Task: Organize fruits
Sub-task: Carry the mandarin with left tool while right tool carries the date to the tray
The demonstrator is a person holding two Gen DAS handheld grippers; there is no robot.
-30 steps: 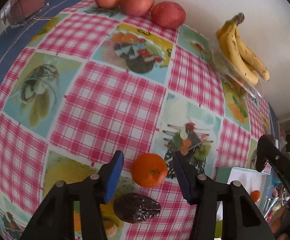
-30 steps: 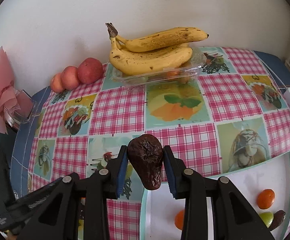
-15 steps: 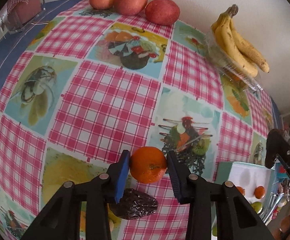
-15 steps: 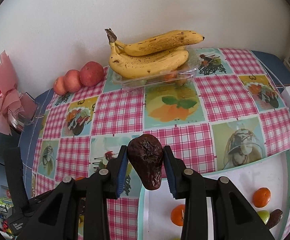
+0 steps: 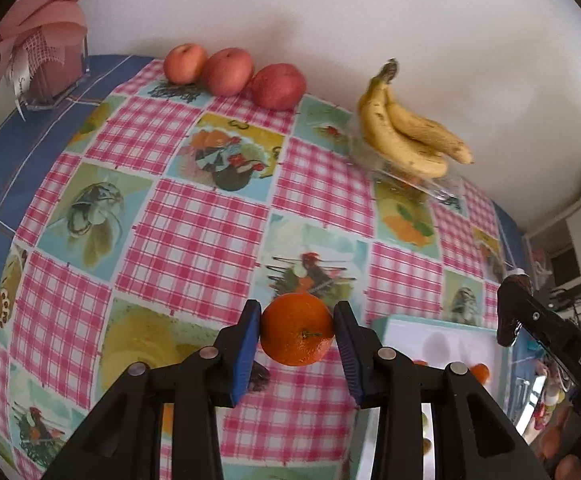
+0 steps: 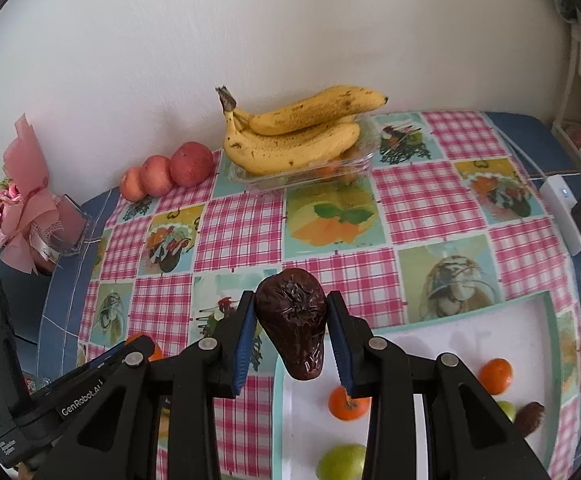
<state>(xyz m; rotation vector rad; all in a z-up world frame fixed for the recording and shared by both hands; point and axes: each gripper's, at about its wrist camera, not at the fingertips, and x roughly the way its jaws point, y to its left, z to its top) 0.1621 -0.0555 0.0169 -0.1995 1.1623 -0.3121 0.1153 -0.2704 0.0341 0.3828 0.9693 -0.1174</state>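
Observation:
My left gripper [image 5: 296, 330] is shut on an orange mandarin [image 5: 297, 330], held above the checked tablecloth [image 5: 194, 236]. Below it a dark wrinkled date [image 5: 259, 377] lies on the cloth, partly hidden by a finger. My right gripper [image 6: 292, 326] is shut on another dark wrinkled date [image 6: 294, 324], lifted over the near left corner of the white tray [image 6: 422, 332]. That tray holds two mandarins [image 6: 495, 376], green fruits [image 6: 340, 462] and a date [image 6: 532, 420]. The right gripper with its date [image 5: 508, 314] also shows at the right of the left wrist view.
Bananas [image 6: 294, 140] lie on a clear plastic box [image 6: 310, 172] against the wall. Three red apples [image 6: 166, 174] sit in a row to their left. A pink wrapped bouquet [image 6: 22, 196] stands at the far left edge. A white power strip [image 6: 562, 204] lies at the right.
The left gripper's jaws closed on the mandarin and lifted it off the cloth. The right gripper rose a little with its date and moved toward the tray.

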